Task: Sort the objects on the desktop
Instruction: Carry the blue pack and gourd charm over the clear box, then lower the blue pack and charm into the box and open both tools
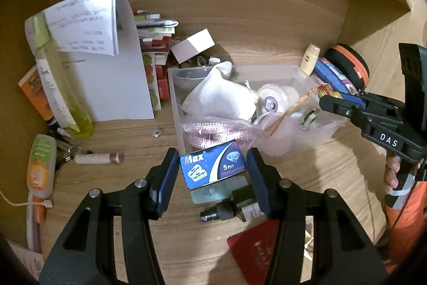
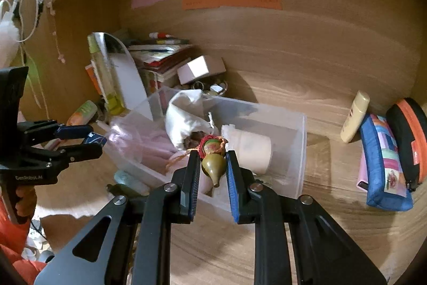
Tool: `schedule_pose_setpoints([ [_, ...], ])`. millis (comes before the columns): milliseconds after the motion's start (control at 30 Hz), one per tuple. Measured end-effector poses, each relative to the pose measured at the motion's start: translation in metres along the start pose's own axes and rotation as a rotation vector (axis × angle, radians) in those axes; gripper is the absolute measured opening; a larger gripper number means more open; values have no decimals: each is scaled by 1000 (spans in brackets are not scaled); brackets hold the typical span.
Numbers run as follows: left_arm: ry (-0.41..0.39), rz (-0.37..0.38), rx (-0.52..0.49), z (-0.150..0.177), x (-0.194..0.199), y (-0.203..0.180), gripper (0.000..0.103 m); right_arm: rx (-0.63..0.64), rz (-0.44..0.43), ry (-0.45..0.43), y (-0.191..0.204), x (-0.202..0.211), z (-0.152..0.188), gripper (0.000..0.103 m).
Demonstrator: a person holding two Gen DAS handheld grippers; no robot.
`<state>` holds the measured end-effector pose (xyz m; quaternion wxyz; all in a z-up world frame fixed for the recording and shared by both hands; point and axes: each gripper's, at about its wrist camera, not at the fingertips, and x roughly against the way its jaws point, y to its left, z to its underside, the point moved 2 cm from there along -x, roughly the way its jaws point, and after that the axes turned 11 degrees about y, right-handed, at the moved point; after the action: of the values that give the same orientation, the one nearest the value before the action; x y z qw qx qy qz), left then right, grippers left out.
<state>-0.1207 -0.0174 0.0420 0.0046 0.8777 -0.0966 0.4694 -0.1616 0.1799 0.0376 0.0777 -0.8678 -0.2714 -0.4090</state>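
Note:
My left gripper (image 1: 212, 163) is shut on a small blue "Max" box (image 1: 212, 168) and holds it above the desk, just in front of the clear plastic bin (image 1: 307, 76). My right gripper (image 2: 213, 159) is shut on a green wooden spinning top (image 2: 212, 163) with red string, held over the bin's (image 2: 299, 130) near edge. In the left wrist view the right gripper (image 1: 329, 98) shows at the bin's right end. In the right wrist view the left gripper (image 2: 88, 139) with the blue box (image 2: 96, 138) shows at the left. The bin holds a white cloth bag (image 1: 221, 95), pink rope and tape rolls.
A yellow-green bottle (image 1: 58, 82), papers and books stand at the back left. A lip balm (image 1: 98, 158), a dark spray bottle (image 1: 232, 209) and a red card (image 1: 256, 247) lie on the desk. A cream bottle (image 2: 355, 116), a blue pouch (image 2: 384, 162) and a black-orange case (image 2: 408, 135) sit right.

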Motion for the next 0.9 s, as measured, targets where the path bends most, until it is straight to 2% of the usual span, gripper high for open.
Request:
schedule_pose_setpoints([
  [233, 14, 3, -10, -14, -12, -6, 52, -50, -18, 31, -17, -16, 4, 17],
  [533, 19, 21, -41, -31, -25, -16, 52, -43, -10, 54, -16, -22, 9, 17],
  [900, 40, 3, -53, -23, -30, -15, 52, -34, -16, 59, -14, -21, 11, 17],
])
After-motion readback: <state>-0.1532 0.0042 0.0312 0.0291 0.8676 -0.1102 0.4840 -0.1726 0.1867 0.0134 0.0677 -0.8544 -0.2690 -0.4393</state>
